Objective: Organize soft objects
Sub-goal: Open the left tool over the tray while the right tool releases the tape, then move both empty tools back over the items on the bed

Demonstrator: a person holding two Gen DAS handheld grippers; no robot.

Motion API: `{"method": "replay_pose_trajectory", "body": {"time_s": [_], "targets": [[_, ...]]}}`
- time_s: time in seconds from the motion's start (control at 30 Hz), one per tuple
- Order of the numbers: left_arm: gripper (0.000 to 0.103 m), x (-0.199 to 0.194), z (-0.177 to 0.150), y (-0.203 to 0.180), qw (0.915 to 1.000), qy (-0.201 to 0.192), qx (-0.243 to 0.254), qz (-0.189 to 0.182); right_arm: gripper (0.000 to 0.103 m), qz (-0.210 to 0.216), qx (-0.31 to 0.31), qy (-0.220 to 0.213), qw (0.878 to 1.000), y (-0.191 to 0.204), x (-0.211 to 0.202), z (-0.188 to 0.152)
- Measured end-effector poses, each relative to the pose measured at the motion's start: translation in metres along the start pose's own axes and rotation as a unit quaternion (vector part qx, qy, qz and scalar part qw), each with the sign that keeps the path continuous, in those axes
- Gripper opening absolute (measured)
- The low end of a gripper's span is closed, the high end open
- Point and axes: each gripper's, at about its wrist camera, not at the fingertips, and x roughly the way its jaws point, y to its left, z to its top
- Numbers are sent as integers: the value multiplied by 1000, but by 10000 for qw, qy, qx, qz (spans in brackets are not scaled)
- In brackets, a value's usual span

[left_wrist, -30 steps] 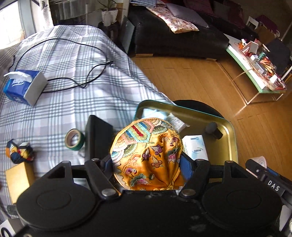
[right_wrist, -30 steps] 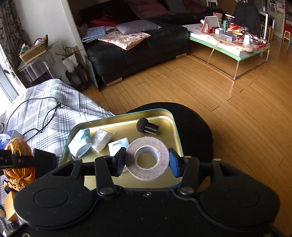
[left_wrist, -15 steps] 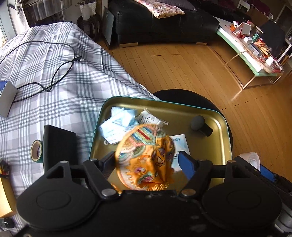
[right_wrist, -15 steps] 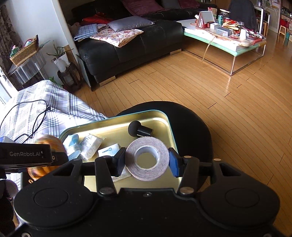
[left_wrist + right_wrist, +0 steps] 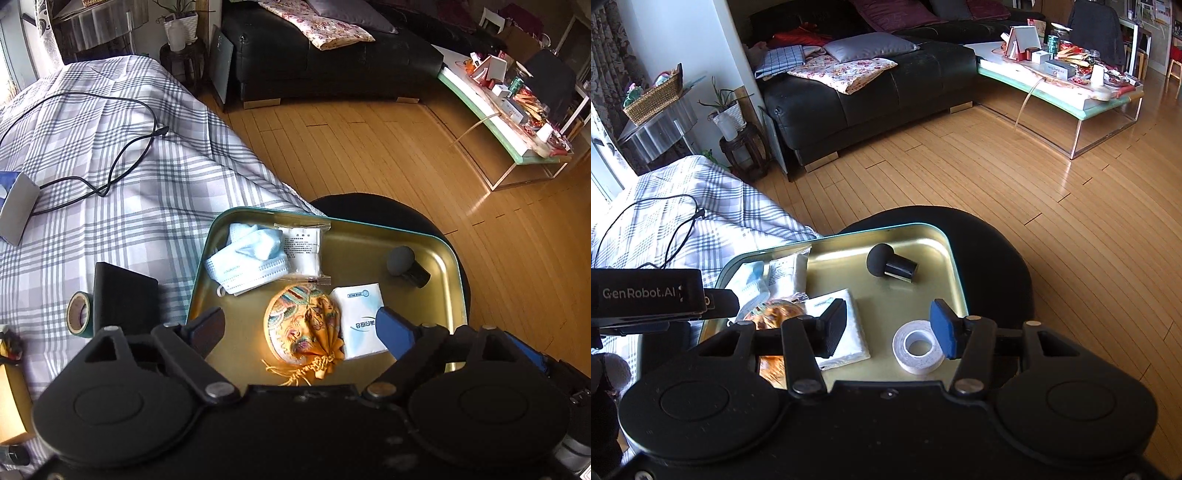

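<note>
Both things are lying in the tray now: the orange pouch under the left gripper, whose jaws have just been opening, and the tape roll under the released right gripper. Sorting is moving along.

- Left gripper points steeply down, fingers spread wide and touching nothing; they have just been opening.
- Right gripper tilts down, fingers apart, gripping nothing; they have just been opening slightly.
</note>
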Motion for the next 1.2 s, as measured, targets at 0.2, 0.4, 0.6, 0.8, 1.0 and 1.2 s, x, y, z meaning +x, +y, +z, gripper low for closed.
{"method": "replay_pose_trajectory", "body": {"time_s": [0.2, 0.4, 0.6, 0.8, 1.0, 1.2], "targets": [[90, -6, -3, 4, 10000, -40, -22, 42, 51, 9, -76, 19, 10000, 4, -2, -1], [90, -13, -8, 13, 9999, -50, -126, 58, 51, 24, -133, 27, 9999, 8, -5, -2], [91, -31, -16, 28, 9995, -174, -235, 135, 51, 24, -224, -5, 9997, 17, -11, -4], [92, -60, -26, 52, 9977, -424, -435, 316, 51, 72, -372, -77, 9993, 29, -23, -6], [94, -96, -43, 86, 9932, -695, -686, 627, 51, 228, -674, -173, 9973, 54, -38, -12], [99, -136, -70, 131, 9835, -1002, -1067, 1069, 51, 514, -1121, -237, 9921, 88, -56, -23]]}}
